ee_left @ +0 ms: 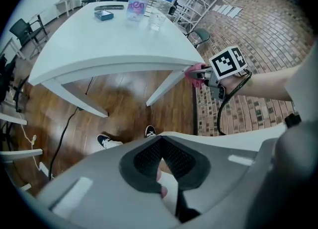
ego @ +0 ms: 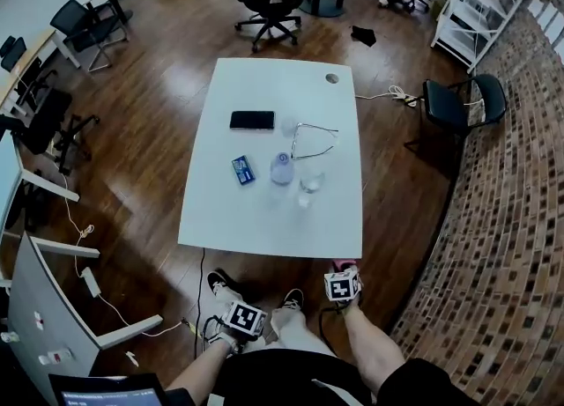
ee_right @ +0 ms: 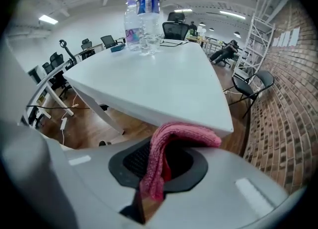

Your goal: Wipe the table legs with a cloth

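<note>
The right tool (ee_right: 158, 171) is clamped on the pink cloth (ee_right: 171, 136), held against the near right corner of the white desk (ee_right: 164, 86), just beside its leg (ee_left: 164, 86), while the left tool (ee_left: 160, 161), jaws together and empty, is low above the wooden floor (ee_left: 124, 114).

Pink cloth (ee_right: 160, 154), white table (ego: 264, 87), dark brown wooden floor (ego: 150, 131), brick-patterned wall (ego: 511, 219).

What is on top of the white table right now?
A black phone, a small blue pack, a purple-labelled bottle, a blue-labelled bottle and a thin wire loop. The table surface under the bottles' bases is covered.
</note>
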{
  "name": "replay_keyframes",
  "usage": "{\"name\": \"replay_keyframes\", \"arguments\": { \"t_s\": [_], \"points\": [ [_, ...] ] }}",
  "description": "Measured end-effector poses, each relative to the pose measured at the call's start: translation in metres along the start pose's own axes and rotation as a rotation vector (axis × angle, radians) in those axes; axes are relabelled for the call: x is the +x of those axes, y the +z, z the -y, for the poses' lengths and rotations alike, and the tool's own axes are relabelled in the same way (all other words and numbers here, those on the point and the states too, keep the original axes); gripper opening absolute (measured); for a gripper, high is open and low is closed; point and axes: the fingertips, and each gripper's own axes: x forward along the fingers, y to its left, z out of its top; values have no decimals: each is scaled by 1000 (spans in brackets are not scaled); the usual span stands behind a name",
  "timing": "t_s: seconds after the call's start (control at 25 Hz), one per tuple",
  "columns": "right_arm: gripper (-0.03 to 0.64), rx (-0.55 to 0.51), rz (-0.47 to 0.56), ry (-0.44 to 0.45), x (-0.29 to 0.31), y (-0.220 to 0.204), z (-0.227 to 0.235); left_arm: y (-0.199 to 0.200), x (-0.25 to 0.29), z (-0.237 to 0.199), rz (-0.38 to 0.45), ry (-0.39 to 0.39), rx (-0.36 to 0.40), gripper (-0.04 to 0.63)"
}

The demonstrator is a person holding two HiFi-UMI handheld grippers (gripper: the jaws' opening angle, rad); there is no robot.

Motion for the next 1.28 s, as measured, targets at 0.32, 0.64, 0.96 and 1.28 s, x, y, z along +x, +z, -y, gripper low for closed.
{"name": "replay_keyframes", "arguments": {
  "t_s": [0.32,0.64,0.96,1.28],
  "points": [
    [52,59,-41,-63,3,22,-53,-14,-29,-66,59,-14,8,2],
    [52,55,-60,-49,14,62,-163,-46,-65,-137,29,-103,-47,2],
    [52,41,-52,0,30,93,-261,-58,-85,-198,52,-87,-17,1],
    [52,13,-59,53,37,113,-325,-67,-95,-226,55,-89,-26,1]
  ]
}}
